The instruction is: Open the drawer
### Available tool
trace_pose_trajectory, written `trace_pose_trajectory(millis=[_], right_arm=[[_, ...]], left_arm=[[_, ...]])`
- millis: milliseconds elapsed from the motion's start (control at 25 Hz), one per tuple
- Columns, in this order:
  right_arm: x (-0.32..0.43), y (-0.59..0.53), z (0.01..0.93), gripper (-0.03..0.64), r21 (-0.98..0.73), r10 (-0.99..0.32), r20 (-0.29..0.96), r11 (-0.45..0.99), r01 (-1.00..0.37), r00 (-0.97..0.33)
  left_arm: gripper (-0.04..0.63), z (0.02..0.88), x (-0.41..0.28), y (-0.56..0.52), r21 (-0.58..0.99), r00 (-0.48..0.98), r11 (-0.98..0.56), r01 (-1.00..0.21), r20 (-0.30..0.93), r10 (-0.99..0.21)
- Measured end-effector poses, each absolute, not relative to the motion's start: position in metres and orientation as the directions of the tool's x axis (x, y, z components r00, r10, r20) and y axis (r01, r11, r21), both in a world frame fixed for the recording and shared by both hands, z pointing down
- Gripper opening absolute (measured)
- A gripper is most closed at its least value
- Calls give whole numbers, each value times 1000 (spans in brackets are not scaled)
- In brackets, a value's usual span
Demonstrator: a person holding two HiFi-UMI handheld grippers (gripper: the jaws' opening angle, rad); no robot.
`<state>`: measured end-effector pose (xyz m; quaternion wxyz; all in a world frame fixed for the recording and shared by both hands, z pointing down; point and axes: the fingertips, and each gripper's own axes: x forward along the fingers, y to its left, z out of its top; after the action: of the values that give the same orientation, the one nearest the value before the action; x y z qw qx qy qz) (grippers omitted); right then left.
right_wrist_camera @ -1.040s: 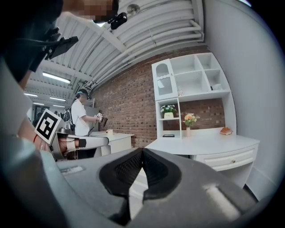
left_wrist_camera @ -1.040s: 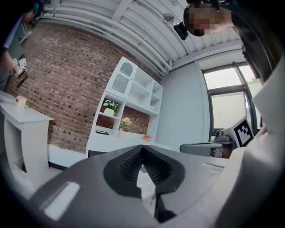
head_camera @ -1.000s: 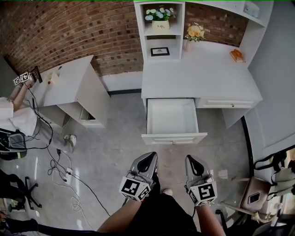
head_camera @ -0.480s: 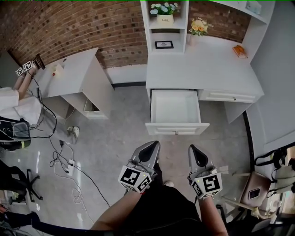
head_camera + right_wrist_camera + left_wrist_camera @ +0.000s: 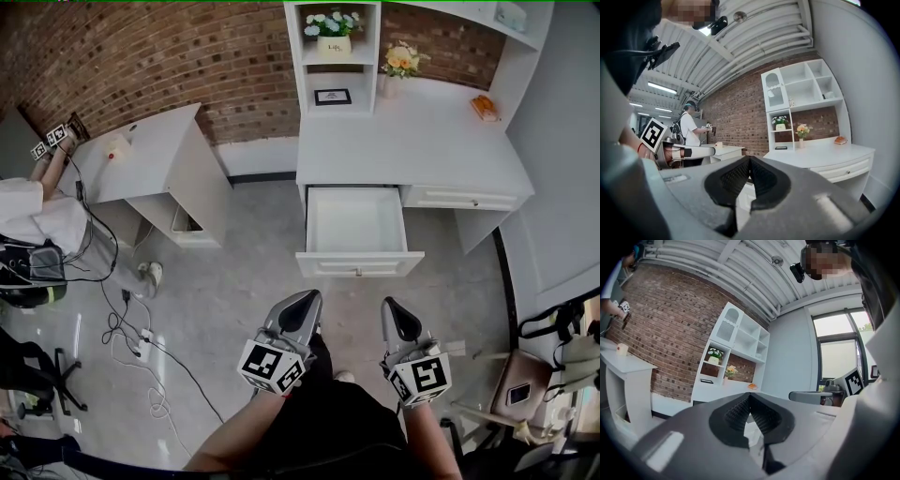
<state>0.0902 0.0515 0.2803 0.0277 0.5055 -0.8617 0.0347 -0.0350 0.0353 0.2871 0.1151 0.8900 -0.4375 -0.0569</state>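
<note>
Seen from the head camera, looking steeply down over a grey floor. A white drawer (image 5: 354,223) stands pulled well out from under a white worktop (image 5: 412,150). Its box is bare inside, and its front panel faces the person.

The left tongs (image 5: 302,302) and the right tongs (image 5: 393,307) are held low in the picture, side by side. Both point towards 12 o'clock, and both are well apart from the drawer, with open floor between.

The drawer lies ahead and between the two. It is at about 1 o'clock from the left tongs and about 11 o'clock from the right tongs. Its front panel runs from 9 to 3 o'clock, and its travel runs from 12 to 6 o'clock, straight towards the person. A small knob (image 5: 357,272) sits at the middle of the front panel. The right tongs look slightly nearer to that knob, though the difference is small.

In the left gripper view, the ribbed pads of the left tongs meet at the tips with nothing between them. The right gripper view shows the right tongs likewise pressed together and empty.

A second drawer (image 5: 459,199), at 3 o'clock from the first, is shut under the same worktop.

Judging by how far out the drawer stands, the opening looks done. Any further pull would run along the 12 to 6 line.
</note>
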Motion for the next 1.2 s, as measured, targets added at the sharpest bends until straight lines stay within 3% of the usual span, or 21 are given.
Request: trace_pose_trajectory(millis=[1200], right_arm=[[106, 48, 288, 2, -29, -883, 92, 460, -887, -461]], left_arm=[[2, 289, -27, 18, 256, 621, -598, -759, 8, -784]])
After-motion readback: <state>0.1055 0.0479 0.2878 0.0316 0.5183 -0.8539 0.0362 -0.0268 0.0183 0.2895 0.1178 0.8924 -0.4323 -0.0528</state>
